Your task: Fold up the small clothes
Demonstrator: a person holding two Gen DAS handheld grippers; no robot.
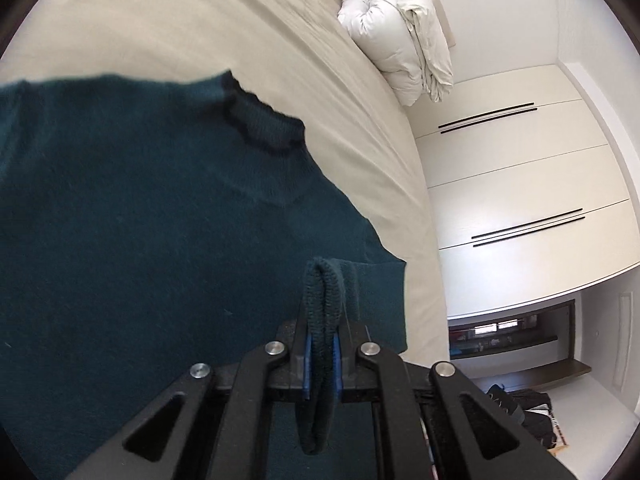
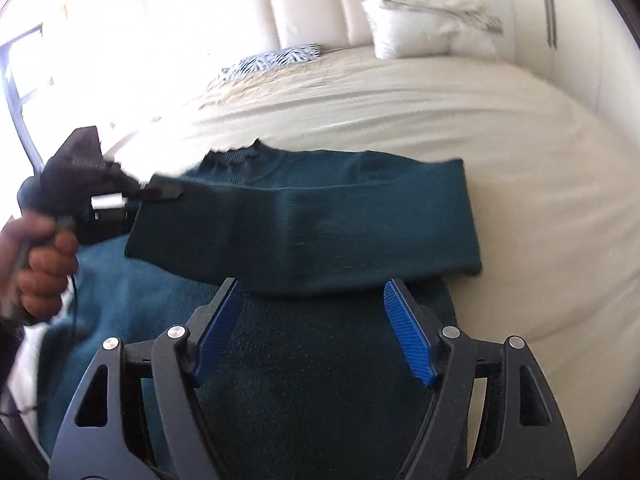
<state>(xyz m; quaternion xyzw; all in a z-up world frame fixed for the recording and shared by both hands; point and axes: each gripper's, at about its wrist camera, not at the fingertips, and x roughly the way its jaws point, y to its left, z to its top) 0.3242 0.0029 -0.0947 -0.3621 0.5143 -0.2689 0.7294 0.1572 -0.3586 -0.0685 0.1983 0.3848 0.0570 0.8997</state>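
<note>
A dark teal knit sweater [image 1: 132, 216] lies on a cream bed, its ribbed collar [image 1: 264, 128] toward the headboard. My left gripper [image 1: 322, 356] is shut on the ribbed sleeve cuff [image 1: 322, 300], which loops between the blue pads. In the right wrist view the sleeve [image 2: 320, 224] is stretched across the sweater body [image 2: 320, 380], with the left gripper [image 2: 160, 192] holding its left end. My right gripper [image 2: 314, 328] is open and empty, jaws wide apart just above the sweater body, near the sleeve's lower edge.
The cream bed sheet [image 2: 520, 184] extends around the sweater. A folded white duvet [image 1: 400, 52] lies at the headboard [image 2: 304, 12], beside a zebra-print pillow [image 2: 276, 60]. White wardrobe doors [image 1: 520, 184] stand beside the bed. Dark items [image 1: 528, 412] lie on the floor.
</note>
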